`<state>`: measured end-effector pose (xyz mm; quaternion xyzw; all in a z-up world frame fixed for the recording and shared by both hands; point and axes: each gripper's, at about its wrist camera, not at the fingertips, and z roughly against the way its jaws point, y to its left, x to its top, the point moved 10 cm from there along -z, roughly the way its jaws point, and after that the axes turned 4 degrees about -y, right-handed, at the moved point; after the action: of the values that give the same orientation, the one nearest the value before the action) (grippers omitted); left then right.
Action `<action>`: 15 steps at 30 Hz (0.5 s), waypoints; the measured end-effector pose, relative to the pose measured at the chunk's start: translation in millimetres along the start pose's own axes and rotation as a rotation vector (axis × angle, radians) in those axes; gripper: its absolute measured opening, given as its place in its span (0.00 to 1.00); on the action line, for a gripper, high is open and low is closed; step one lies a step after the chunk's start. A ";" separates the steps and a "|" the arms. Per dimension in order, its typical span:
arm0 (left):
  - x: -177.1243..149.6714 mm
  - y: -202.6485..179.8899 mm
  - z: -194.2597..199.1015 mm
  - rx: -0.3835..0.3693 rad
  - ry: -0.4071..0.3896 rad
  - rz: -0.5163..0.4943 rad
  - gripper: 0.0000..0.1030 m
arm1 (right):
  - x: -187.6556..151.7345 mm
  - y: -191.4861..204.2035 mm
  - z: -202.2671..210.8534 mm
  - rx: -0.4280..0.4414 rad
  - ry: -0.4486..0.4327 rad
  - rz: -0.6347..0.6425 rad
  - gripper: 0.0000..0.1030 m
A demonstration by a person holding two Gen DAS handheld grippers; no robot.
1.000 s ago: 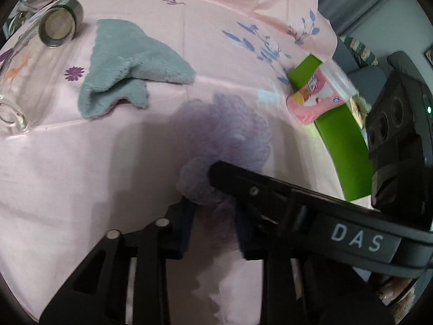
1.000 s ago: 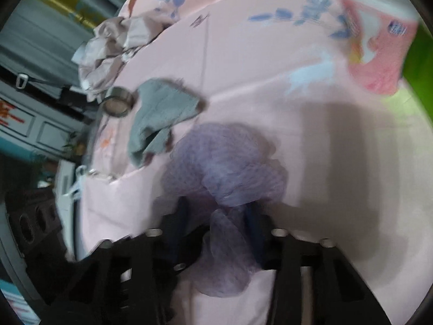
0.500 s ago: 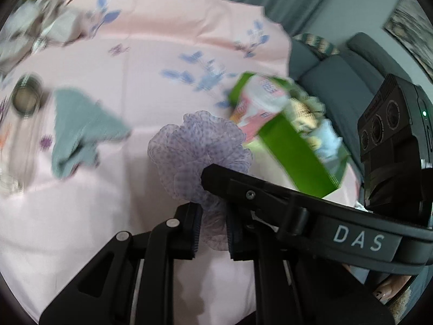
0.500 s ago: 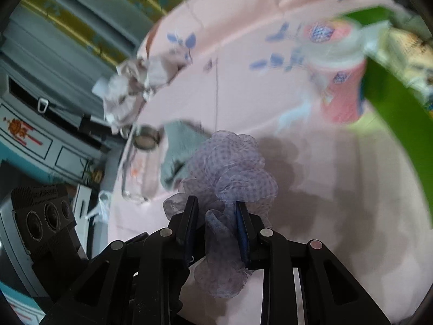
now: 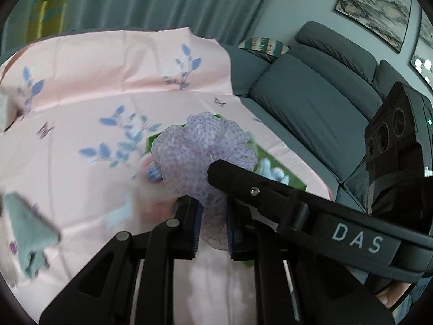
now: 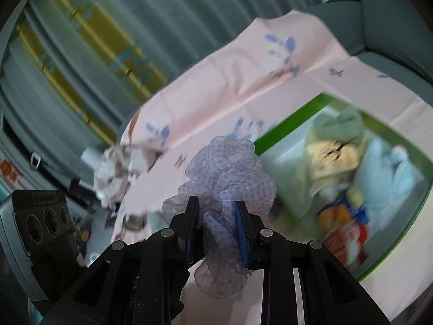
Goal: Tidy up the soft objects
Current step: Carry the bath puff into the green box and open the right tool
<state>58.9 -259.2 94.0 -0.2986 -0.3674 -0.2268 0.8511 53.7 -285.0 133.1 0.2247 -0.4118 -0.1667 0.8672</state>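
A frilly lilac mesh scrunchie [image 5: 200, 157] is pinched by both grippers and held in the air above the pink flowered cloth. My left gripper [image 5: 212, 211] is shut on its lower part. My right gripper [image 6: 216, 216] is shut on it too; the scrunchie [image 6: 230, 173] fans out above its fingertips. The right gripper's black body [image 5: 297, 208] crosses the left wrist view. A green box [image 6: 324, 103] with soft items inside lies to the right, below the scrunchie. A grey-green cloth [image 5: 27, 230] lies at the left on the table.
A pink tube [image 5: 151, 187] lies by the box, blurred. A crumpled beige cloth [image 6: 119, 168] sits at the table's far left. A grey sofa [image 5: 311, 103] stands beyond the table's right edge. Curtains [image 5: 135, 0] hang behind.
Both grippers have lifted the scrunchie off the cloth and carried it up and to the right, toward the green box. The grey-green cloth has slid to the left edge of view.
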 end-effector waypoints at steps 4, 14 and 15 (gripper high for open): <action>15.5 -12.2 -38.3 -0.009 0.029 0.013 0.11 | 28.9 -32.4 -6.5 -0.005 -0.015 -0.066 0.28; 8.2 -5.9 -112.0 0.106 0.164 -0.046 0.12 | 42.1 -102.7 -55.2 -0.041 0.050 -0.203 0.29; 4.9 -5.0 -115.2 0.106 0.176 -0.037 0.12 | 40.0 -107.9 -59.2 -0.053 0.066 -0.214 0.29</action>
<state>115.4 -341.3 35.9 -0.2254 -0.3081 -0.2480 0.8904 113.4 -380.0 68.7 0.2496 -0.3521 -0.2617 0.8633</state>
